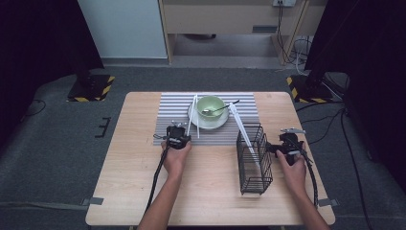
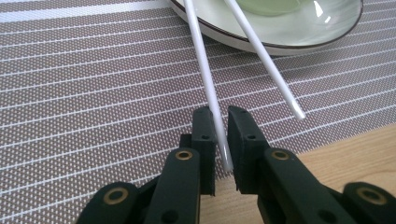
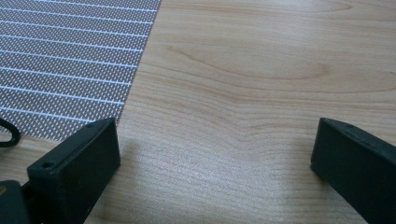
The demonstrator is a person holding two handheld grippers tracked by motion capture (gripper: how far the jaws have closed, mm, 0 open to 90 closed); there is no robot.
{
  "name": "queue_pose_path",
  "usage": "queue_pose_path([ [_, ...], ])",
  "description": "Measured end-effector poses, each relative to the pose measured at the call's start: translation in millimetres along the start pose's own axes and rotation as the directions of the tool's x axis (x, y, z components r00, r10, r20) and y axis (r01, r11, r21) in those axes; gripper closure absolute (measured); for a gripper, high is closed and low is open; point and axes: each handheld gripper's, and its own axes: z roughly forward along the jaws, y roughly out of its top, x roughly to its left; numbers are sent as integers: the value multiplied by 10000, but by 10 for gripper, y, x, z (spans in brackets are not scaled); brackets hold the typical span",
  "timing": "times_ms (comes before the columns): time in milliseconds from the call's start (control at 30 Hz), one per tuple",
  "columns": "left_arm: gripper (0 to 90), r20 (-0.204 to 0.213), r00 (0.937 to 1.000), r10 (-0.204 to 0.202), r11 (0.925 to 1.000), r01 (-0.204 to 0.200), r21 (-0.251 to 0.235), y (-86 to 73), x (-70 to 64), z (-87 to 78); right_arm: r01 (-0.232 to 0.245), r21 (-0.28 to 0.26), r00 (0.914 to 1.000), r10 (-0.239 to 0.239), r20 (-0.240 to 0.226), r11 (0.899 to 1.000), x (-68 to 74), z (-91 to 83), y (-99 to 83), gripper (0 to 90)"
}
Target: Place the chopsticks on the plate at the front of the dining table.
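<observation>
Two white chopsticks (image 1: 194,115) lean on the rim of a white plate (image 1: 210,123) that carries a green bowl (image 1: 210,105) with a dark-handled spoon (image 1: 219,109) in it. My left gripper (image 1: 178,127) is at their near ends; in the left gripper view its jaws (image 2: 222,116) are closed on the left chopstick (image 2: 205,70), while the other chopstick (image 2: 266,60) lies free beside it. My right gripper (image 1: 274,148) is next to a black wire basket (image 1: 253,160), open (image 3: 215,140) over bare wood with nothing between the jaws.
A grey striped placemat (image 1: 172,110) lies under the plate. Another pair of white chopsticks (image 1: 242,129) leans in the basket. The wooden table (image 1: 134,182) has bare room at the front and left.
</observation>
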Motion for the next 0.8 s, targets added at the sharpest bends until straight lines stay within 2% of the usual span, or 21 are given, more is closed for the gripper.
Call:
queue_pose_path([
  [367,855,-238,9995,-223,9994,217,-268,10,18,-21,3,-2,10000,-3,0,10000,0,0,0,14],
  [800,836,40,9999,-141,9997,142,-201,21,-13,58,-1,0,10000,1,2,10000,0,0,0,13],
])
